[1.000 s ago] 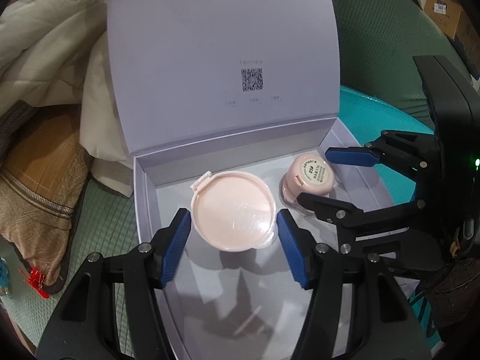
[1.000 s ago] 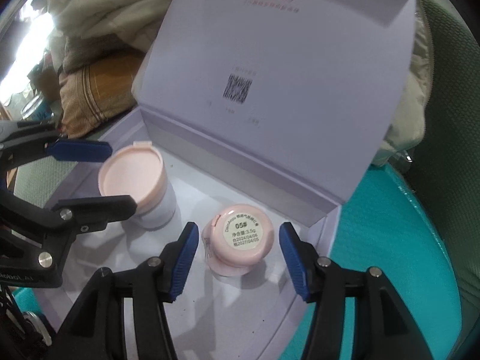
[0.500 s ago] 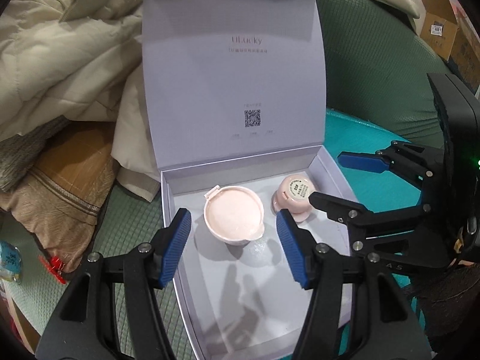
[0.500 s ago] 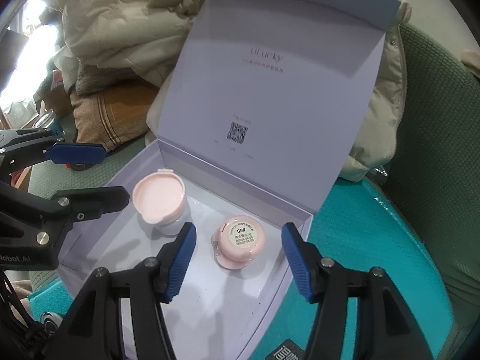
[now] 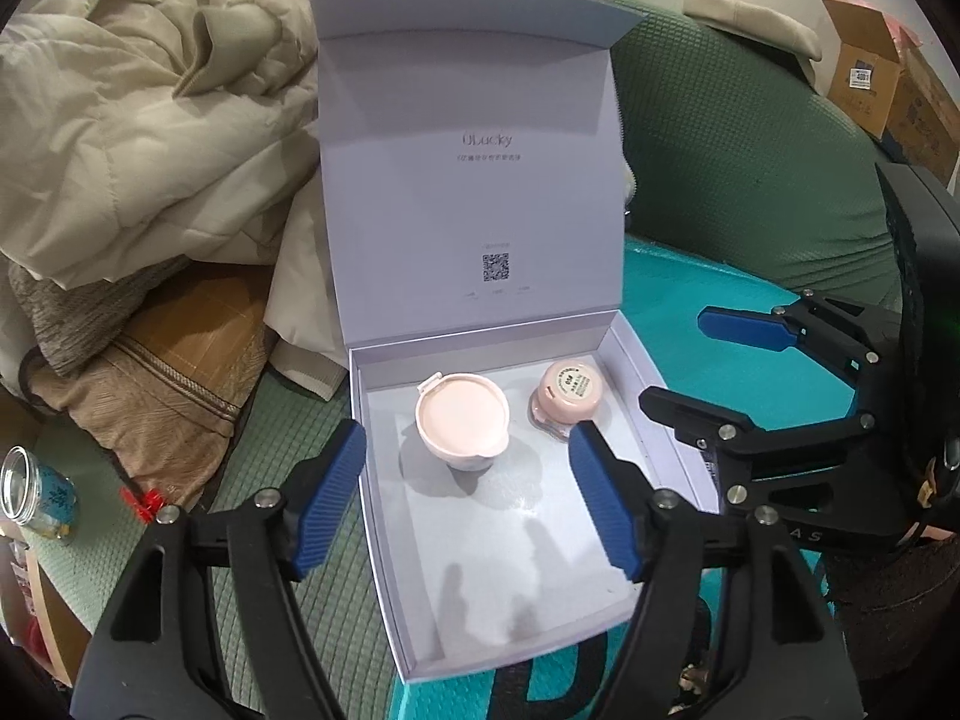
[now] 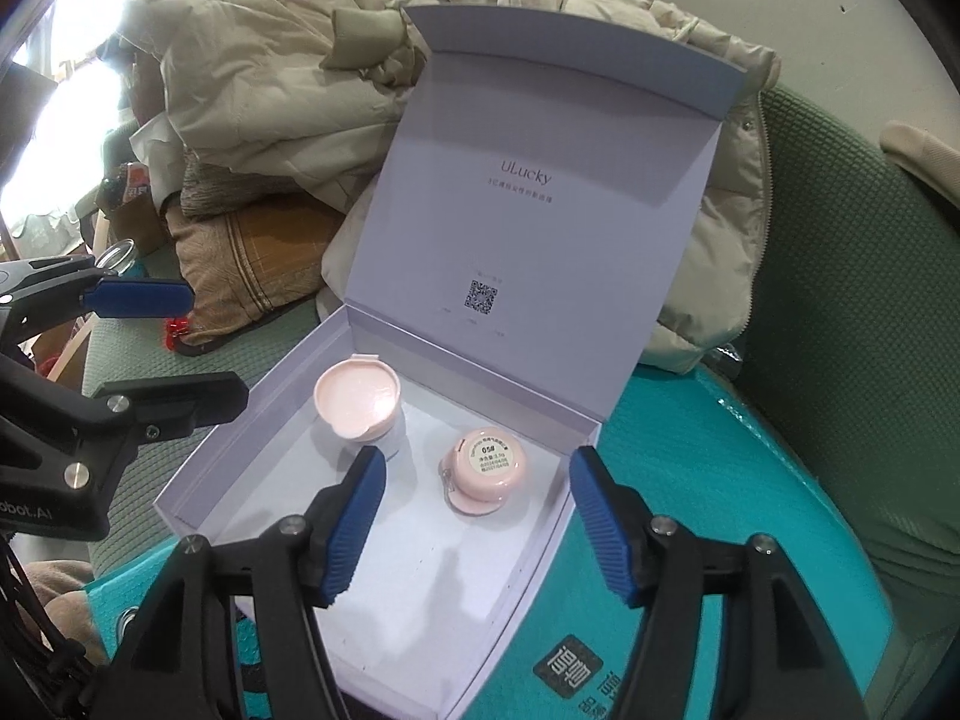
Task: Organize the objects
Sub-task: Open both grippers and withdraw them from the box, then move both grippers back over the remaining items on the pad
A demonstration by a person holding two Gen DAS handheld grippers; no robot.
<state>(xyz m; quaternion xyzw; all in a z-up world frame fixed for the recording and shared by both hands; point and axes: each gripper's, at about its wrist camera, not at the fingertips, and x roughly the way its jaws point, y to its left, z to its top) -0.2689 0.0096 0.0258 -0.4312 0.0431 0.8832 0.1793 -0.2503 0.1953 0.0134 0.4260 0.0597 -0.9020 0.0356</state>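
Note:
An open lavender box [image 5: 510, 618] [image 6: 420, 618] lies on a teal mailer, its lid [image 5: 468, 180] [image 6: 540, 210] upright at the back. Inside stand a pink cup with a flat lid [image 5: 462, 426] [image 6: 358, 405] and a small pink jar with a label [image 5: 570, 387] [image 6: 487, 468]. My left gripper [image 5: 468, 498] is open and empty, above the box's near half. My right gripper [image 6: 477, 525] is open and empty, just short of the jar; it also shows in the left wrist view [image 5: 708, 366].
A beige jacket [image 5: 150, 108] and a brown cushion [image 5: 174, 378] lie left of the box. A green sofa back [image 5: 750, 150] rises on the right. A glass jar [image 5: 36, 495] stands far left. Cardboard cartons [image 5: 888, 84] sit at the back right.
Both grippers have drawn back and up from the box, so the cup and jar look smaller and farther. Both stay open; the cup and jar have not moved.

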